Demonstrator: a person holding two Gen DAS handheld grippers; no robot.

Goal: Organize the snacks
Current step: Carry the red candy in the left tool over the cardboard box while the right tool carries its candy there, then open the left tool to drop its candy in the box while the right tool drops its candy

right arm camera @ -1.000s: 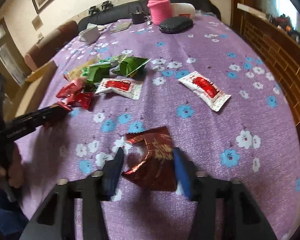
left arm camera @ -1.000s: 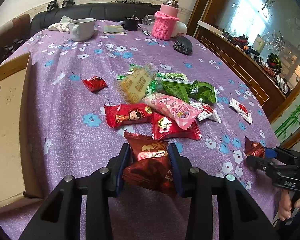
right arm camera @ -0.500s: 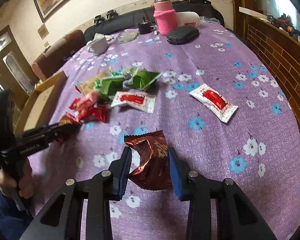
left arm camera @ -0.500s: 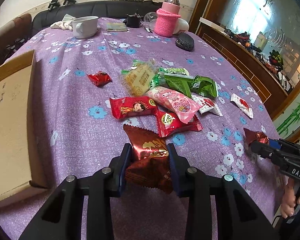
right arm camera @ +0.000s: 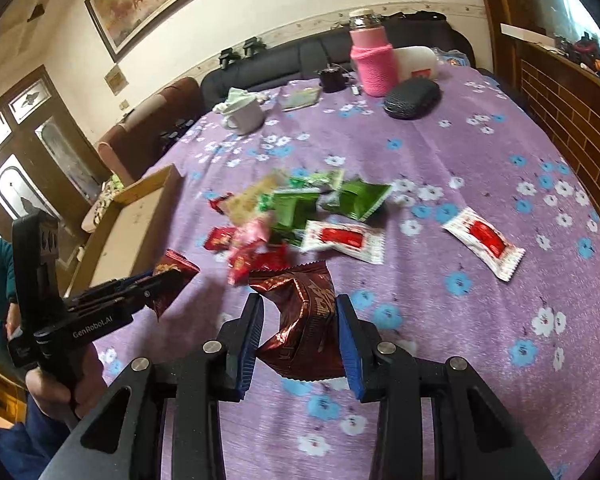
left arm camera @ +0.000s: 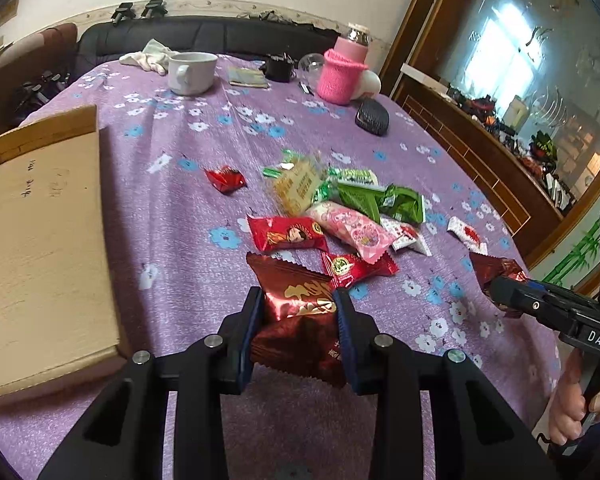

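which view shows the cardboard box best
The left wrist view: the cardboard box fills its left side, with a wide flat face and handwriting visible. The right wrist view shows it smaller and farther off, partly behind the left hand-held gripper.

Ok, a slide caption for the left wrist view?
Left claw shut on a dark red snack packet above the purple tablecloth, cardboard box alongside.

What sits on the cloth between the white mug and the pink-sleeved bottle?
In the left wrist view, a flat greenish booklet and a small black object lie between the white mug and the pink-sleeved bottle.
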